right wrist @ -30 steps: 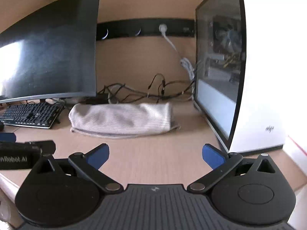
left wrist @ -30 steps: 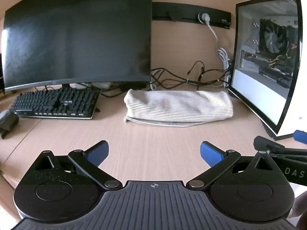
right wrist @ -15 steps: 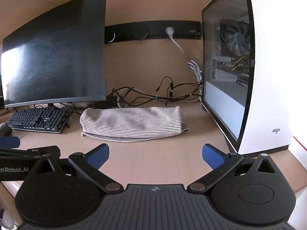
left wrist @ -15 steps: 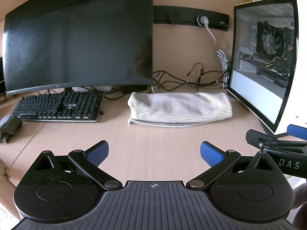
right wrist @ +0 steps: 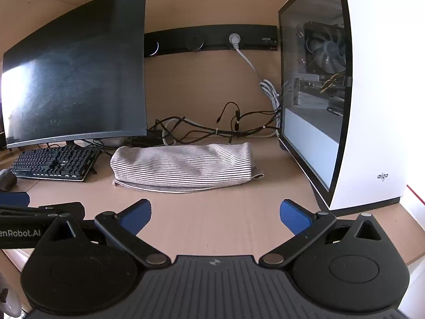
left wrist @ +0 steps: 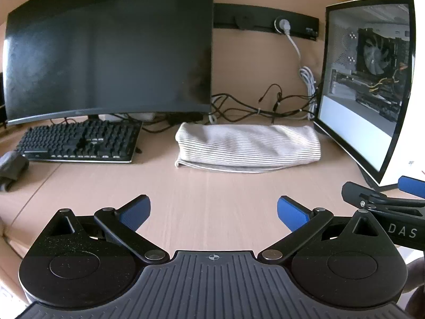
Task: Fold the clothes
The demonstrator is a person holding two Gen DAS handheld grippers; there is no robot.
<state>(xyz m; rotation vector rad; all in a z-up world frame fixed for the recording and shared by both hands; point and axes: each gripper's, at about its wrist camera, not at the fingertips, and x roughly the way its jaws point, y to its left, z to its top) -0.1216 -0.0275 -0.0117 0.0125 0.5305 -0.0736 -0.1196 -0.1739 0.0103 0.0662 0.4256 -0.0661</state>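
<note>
Both grippers farther back; monitor beside garment.

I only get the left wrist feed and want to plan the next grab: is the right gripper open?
Observer: Yes. The right gripper is open and empty, over bare desk, short of the cloth.
Operator: Does the cloth's right end touch the case?
Observer: No. Bare desk shows between them, and a hem tab pokes out toward the case.
Operator: Any room right of the case?
Observer: Little. The desk's edge runs just past the case's white side.
</note>
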